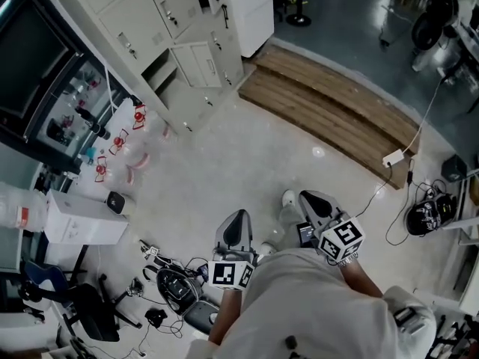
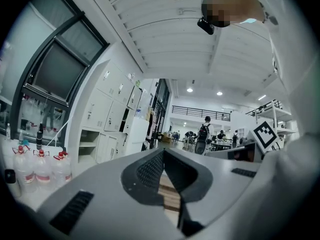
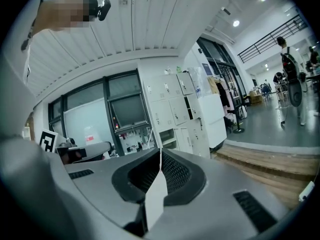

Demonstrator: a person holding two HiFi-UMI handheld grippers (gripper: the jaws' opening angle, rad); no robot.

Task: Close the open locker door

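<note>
Left gripper [image 1: 236,219], right gripper [image 1: 313,199]: jaws shut | locker door [image 1: 196,64] open

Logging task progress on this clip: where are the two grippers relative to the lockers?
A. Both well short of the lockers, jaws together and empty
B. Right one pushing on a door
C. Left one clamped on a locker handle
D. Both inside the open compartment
A: in the head view the left gripper and right gripper are separated from the lockers by a stretch of floor. Each gripper view shows its jaws together on nothing.
</note>
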